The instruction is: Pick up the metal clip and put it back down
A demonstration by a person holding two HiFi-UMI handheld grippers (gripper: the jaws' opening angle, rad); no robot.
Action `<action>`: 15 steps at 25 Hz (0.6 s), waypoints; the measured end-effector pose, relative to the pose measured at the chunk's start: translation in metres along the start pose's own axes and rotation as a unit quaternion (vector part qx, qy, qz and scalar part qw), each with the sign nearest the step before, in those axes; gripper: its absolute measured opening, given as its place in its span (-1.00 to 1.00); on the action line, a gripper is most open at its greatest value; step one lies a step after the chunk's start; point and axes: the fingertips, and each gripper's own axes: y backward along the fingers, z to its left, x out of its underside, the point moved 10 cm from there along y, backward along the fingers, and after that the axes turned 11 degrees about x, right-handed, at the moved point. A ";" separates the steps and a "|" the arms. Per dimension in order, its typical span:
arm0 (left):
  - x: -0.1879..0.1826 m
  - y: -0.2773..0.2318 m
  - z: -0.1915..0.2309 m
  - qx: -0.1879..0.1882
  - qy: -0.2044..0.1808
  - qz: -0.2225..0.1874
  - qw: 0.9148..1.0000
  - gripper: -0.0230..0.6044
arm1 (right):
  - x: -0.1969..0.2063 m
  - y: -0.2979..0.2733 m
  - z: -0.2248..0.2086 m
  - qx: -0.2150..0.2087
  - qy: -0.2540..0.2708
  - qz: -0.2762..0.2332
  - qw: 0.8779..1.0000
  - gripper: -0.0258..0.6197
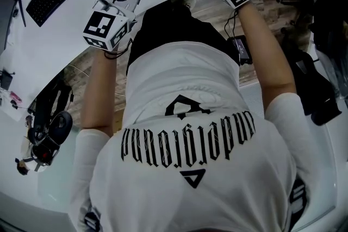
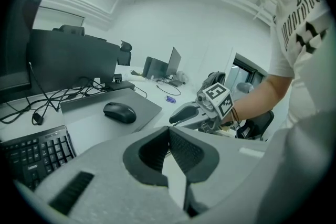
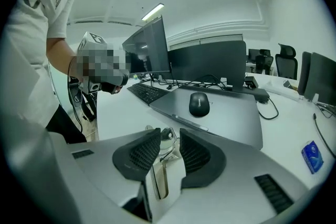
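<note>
**Right tongs straddle clip on desk; left tongs pressed together, empty**

Right gripper (image 3: 168, 134): jaws narrowly spread, metal clip (image 3: 166, 142) sits in the gap between the ribbed pads. There is a sliver of space on the right pad's side. Contact on the left pad can't be told, and no clear pinch shows. The clip is down at the white desk (image 3: 118, 115), near its front edge, just in front of the grey mat (image 3: 231, 118) that carries the mouse (image 3: 199, 104). A keyboard (image 3: 147, 93) lies farther back on the left.

Left gripper (image 2: 169, 130): pad tips meet, nothing between them. It is held above the desk, well apart from the clip.

Arms, head view: both bare forearms reach forward from a white T-shirt. The right arm is stretched farther, its gripper at the desk edge. The left is bent, its gripper tilted with the marker cube facing up toward the person.

Clip: thin wire loops, small in frame. Its long axis seems to run roughly along the jaws, away from the camera, but the exact heading is unclear.
</note>
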 end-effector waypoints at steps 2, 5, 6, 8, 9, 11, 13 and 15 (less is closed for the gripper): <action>-0.003 0.002 -0.011 -0.003 -0.006 -0.005 1.000 -0.88 | -0.005 0.014 0.004 0.007 0.005 -0.006 1.000 -0.63; -0.011 0.005 -0.028 -0.010 -0.007 -0.026 1.000 -0.88 | -0.012 0.036 0.009 0.022 0.014 -0.013 1.000 -0.63; -0.014 0.005 -0.035 -0.012 -0.007 -0.034 0.999 -0.88 | -0.015 0.045 0.010 0.026 0.017 -0.017 0.999 -0.63; -0.021 0.004 -0.049 -0.016 -0.015 -0.045 0.999 -0.88 | -0.020 0.062 0.013 0.032 0.019 -0.029 0.999 -0.63; -0.024 0.004 -0.056 -0.017 -0.020 -0.049 0.998 -0.88 | -0.023 0.072 0.016 0.033 0.020 -0.036 0.999 -0.63; -0.031 0.005 -0.071 -0.020 -0.029 -0.058 0.998 -0.88 | -0.031 0.090 0.021 0.036 0.025 -0.049 0.998 -0.63; -0.039 0.008 -0.085 -0.025 -0.038 -0.072 0.996 -0.88 | -0.040 0.109 0.027 0.041 0.030 -0.063 0.997 -0.63; -0.048 0.009 -0.101 -0.029 -0.048 -0.083 0.995 -0.88 | -0.048 0.129 0.033 0.048 0.033 -0.078 0.995 -0.63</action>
